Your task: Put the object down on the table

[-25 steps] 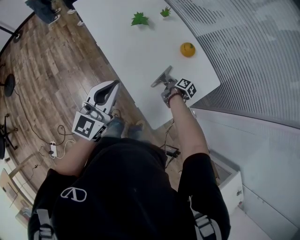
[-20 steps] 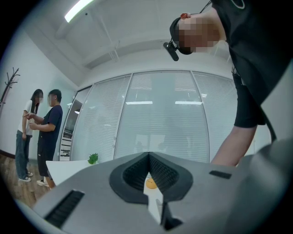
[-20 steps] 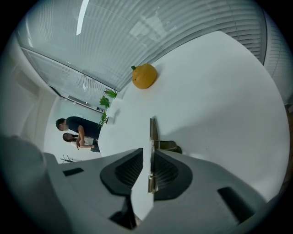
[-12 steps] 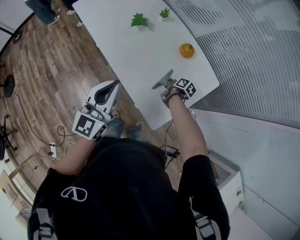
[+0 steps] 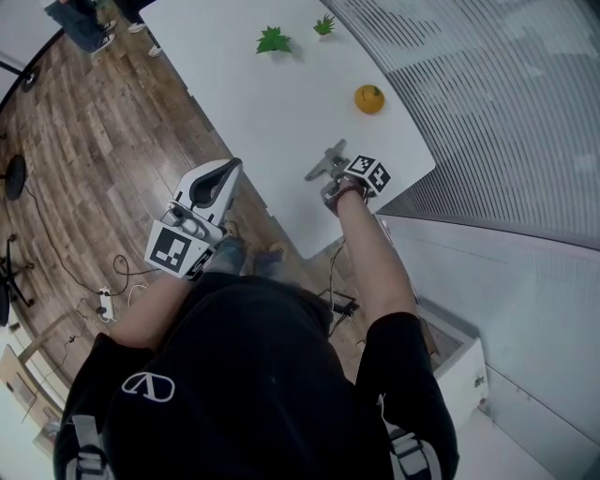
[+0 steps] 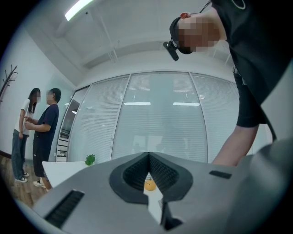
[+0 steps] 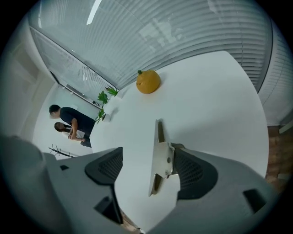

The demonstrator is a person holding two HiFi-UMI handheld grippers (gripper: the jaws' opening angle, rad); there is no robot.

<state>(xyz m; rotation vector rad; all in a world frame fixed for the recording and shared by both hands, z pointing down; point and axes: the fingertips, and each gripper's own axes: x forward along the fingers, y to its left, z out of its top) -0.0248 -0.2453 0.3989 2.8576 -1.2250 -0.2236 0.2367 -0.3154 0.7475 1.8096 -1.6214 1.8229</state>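
A flat grey metal bracket (image 7: 160,153) stands on edge between the jaws of my right gripper (image 7: 149,170), low over the white table (image 7: 219,100). The jaws are opening: the bracket leans on the right pad (image 7: 194,171), and the left pad (image 7: 106,165) stands well clear of it. In the head view the right gripper (image 5: 330,172) and the bracket (image 5: 323,165) are near the table's (image 5: 281,103) close end. My left gripper (image 5: 212,184) hangs shut and empty beside the table, over the wooden floor; its pads (image 6: 137,172) meet.
An orange (image 5: 368,98) lies further along the table near the blinds, also visible as the orange (image 7: 148,81). Two small green plants (image 5: 274,39) (image 5: 324,24) stand at the far end. Two people (image 6: 40,132) stand beyond the table. Cables lie on the floor (image 5: 112,291).
The right gripper's jaws have spread away from the bracket while the gripper stays at about the same spot over the table. The left gripper has not moved.
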